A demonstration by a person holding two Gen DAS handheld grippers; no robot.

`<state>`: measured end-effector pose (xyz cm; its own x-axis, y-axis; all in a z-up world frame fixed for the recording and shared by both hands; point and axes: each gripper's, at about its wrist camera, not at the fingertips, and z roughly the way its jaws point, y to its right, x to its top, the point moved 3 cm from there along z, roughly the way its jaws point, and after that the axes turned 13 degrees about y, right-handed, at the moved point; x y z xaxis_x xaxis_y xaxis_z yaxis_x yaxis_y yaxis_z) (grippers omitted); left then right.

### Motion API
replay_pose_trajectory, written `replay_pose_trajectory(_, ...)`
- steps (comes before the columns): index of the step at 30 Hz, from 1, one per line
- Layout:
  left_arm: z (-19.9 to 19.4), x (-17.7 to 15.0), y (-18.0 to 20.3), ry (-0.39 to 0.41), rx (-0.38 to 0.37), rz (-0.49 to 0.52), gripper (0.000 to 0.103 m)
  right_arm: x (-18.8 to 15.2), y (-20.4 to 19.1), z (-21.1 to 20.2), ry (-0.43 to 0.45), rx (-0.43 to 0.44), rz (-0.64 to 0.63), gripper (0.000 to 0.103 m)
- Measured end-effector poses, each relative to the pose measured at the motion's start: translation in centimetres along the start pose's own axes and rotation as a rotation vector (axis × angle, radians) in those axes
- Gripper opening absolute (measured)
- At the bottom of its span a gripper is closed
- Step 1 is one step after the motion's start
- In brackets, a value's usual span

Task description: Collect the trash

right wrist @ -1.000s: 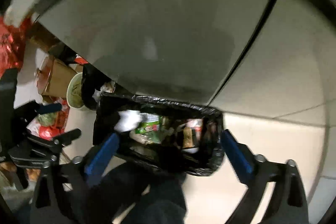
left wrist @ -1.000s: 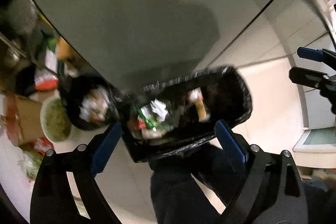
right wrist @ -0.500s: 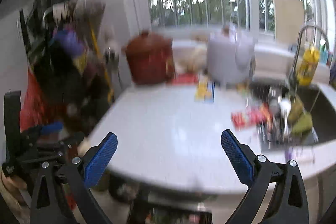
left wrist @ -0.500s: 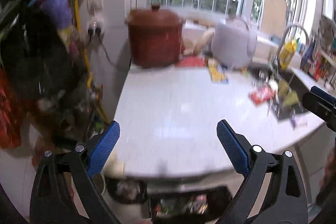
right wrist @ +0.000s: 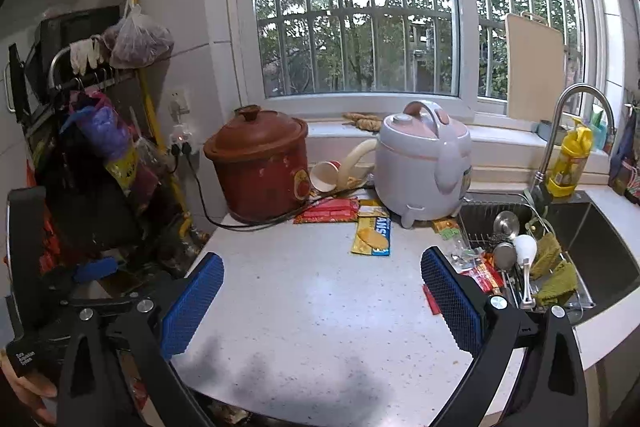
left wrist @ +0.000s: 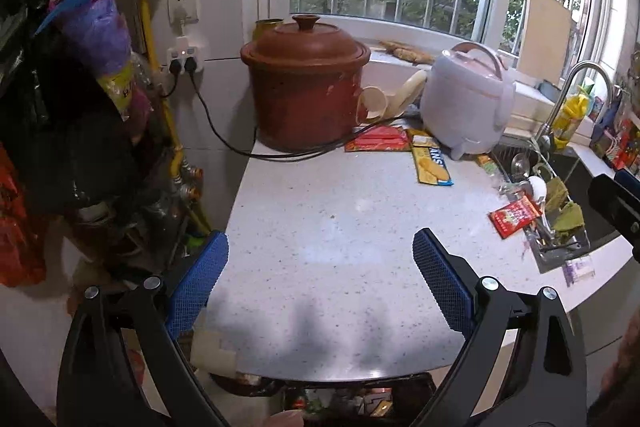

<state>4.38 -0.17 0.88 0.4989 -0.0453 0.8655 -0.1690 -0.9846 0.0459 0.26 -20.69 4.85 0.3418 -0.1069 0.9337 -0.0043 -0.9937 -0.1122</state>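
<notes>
Both tongs are hanging wide open over the front edge of the tabletop (left wrist: 320, 247), nothing in either one. Left tongs (left wrist: 320, 283) sit low near the edge, right tongs (right wrist: 320, 303) pretty much the same from the other side. Looks to me like we're between pickups: sizing up what's left to grab.

And there's still plenty. A red wrapper (left wrist: 515, 215) lies right by the sink (right wrist: 600, 227), closest to the right tongs, so I'd guess that goes next. Further back there's a yellow packet (right wrist: 372, 235) lying flat, and a red packet (right wrist: 326, 214) tucked up against the clay pot (right wrist: 258, 163), plus a paper cup (right wrist: 324, 175) on its side between the pot and the rice cooker (right wrist: 424, 163). The bin (left wrist: 360, 401) is just peeking out below the tabletop edge, already with stuff in it.

The flat packets will be fiddly, I reckon; thin film on a smooth top means coming in low and pinching an edge. The power cord (left wrist: 224, 139) runs from the wall socket around the pot's base right past the red packet, so that one could snag. The dish rack (right wrist: 532, 267) with spoons and rags crowds the red wrapper too.
</notes>
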Motion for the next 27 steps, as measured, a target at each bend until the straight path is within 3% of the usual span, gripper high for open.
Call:
replay_pose_trajectory(3,0.35,-0.08,-0.36,-0.023,-0.019,-0.029,0.091,-0.39,0.2,0.3,-0.015,-0.004,0.007,0.098)
replay_pose_trajectory(8,0.25,-0.11,-0.68,-0.012,0.04,-0.007,0.091,-0.58,0.09,0.35,-0.019,-0.008,0.001,0.098)
replay_pose_trajectory(27,0.15,0.15,-0.44,-0.013,0.027,0.011,0.091,-0.52,0.06,-0.09,-0.005,-0.013,0.0,0.098)
